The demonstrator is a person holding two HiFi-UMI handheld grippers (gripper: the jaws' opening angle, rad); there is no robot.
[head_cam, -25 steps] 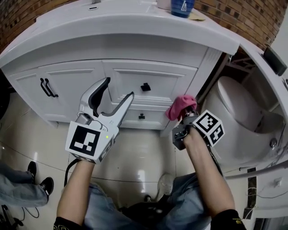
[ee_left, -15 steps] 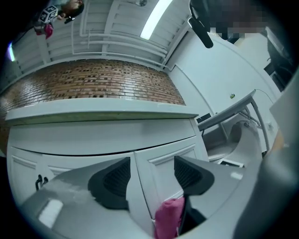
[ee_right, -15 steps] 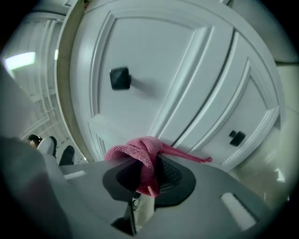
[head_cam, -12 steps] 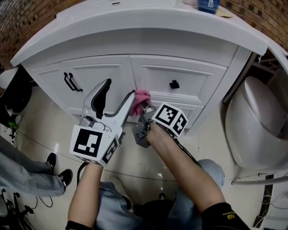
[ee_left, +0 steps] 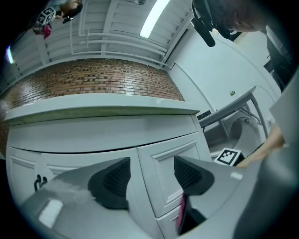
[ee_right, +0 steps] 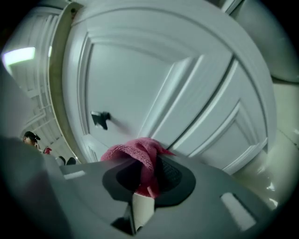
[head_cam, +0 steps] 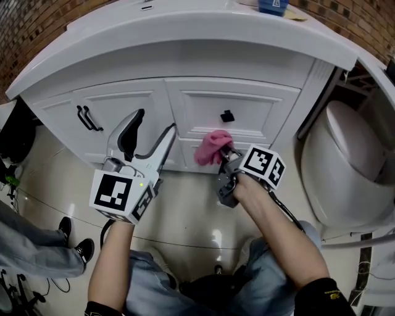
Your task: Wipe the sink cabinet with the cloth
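The white sink cabinet fills the upper head view, with a drawer carrying a black knob. A pink cloth is pressed to the drawer front just below and left of that knob. My right gripper is shut on the cloth. In the right gripper view the cloth bunches between the jaws of the right gripper, against the drawer panel near the knob. My left gripper is open and holds nothing, just left of the cloth; the left gripper faces the cabinet front.
A white toilet stands right of the cabinet. The cabinet door at left has two black handles. A blue container sits on the countertop. A bystander's shoes are on the glossy floor at left.
The right gripper carried the cloth from the cabinet's right edge leftward across the drawer, then back a little to the right under the knob. The left gripper stayed open.
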